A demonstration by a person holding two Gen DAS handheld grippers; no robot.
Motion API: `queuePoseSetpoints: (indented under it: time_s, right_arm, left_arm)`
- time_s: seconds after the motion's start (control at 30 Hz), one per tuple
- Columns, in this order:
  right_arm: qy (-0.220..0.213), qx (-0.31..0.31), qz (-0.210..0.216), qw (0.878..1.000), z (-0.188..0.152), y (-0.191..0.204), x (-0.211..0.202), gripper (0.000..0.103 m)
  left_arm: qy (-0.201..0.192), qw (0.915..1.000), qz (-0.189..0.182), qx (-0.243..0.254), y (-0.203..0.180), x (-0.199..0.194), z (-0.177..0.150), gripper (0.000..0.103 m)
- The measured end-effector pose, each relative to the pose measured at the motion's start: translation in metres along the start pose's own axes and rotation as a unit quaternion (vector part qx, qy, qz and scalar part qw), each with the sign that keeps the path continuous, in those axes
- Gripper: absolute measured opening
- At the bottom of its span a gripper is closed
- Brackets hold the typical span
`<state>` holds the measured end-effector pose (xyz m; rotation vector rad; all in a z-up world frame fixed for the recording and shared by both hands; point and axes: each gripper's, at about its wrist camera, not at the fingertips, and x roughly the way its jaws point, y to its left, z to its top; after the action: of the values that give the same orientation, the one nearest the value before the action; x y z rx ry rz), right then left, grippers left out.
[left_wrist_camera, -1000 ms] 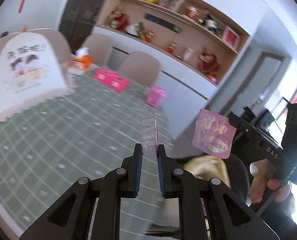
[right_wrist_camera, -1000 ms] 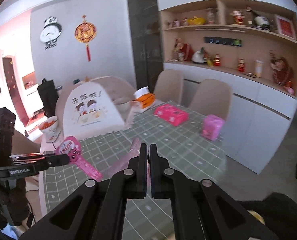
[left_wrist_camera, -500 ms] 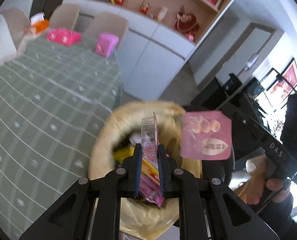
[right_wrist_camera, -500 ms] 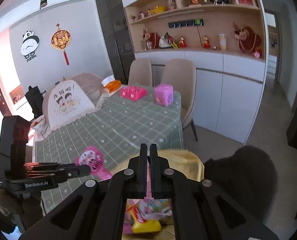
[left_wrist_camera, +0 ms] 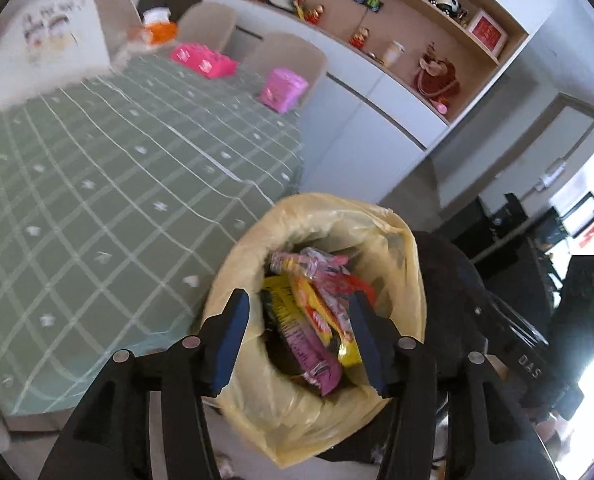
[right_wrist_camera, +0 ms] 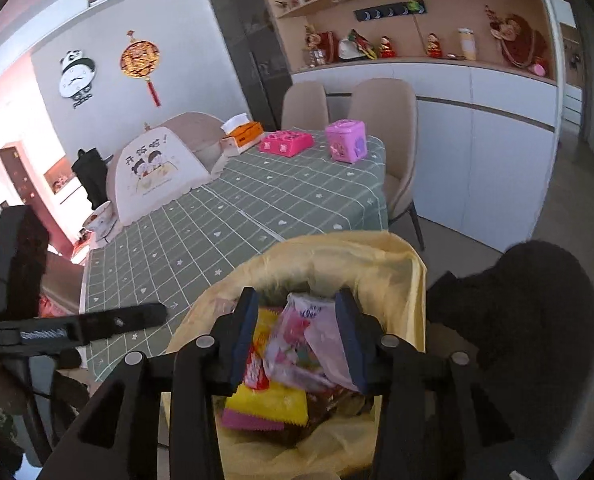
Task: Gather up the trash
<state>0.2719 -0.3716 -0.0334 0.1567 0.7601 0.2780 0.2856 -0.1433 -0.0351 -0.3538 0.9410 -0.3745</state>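
Yellow trash bag (left_wrist_camera: 393,240) sitting beside green-checked table (left_wrist_camera: 97,184), holding wrappers (left_wrist_camera: 313,320). Left gripper (left_wrist_camera: 299,336) and right gripper (right_wrist_camera: 295,334) both hovering over it, jaws wide, gripping nothing.

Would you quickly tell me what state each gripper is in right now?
Left gripper: open, holding nothing, above the yellow trash bag.
Right gripper: open, holding nothing, over the same bag.

"DAS" on the right tool (left_wrist_camera: 531,364)
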Motion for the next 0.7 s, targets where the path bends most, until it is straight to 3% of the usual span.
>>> queuePoseSetpoints:
  time_s: [0.17,0.3,0.43,0.57,0.7]
  right_arm:
    - [-0.004,-0.019,-0.015,1.000,-0.023,0.028,-0.044,0.044]
    - [-0.014,-0.047,-0.029,0.998,-0.055,0.065,-0.090,0.044]
    - [-0.019,-0.055,-0.015,0.998,-0.083,0.097,-0.128,0.045]
    - [-0.024,-0.049,-0.003,0.999,-0.109,0.122,-0.159,0.046]
    - [-0.047,-0.062,-0.016,0.997,-0.133,0.144,-0.187,0.047]
  left_arm:
    - [-0.057,0.9934,0.095,0.031,-0.012,-0.062,-0.037,0.053]
    - [-0.107,0.9876,0.106,0.045,-0.016,-0.121,-0.083,0.053]
    - [-0.144,0.9774,0.139,0.067,-0.022,-0.169,-0.124,0.053]
    - [-0.156,0.9653,0.196,0.075,-0.025,-0.209,-0.164,0.053]
    - [-0.162,0.9637,0.196,0.082,-0.025,-0.228,-0.194,0.053]
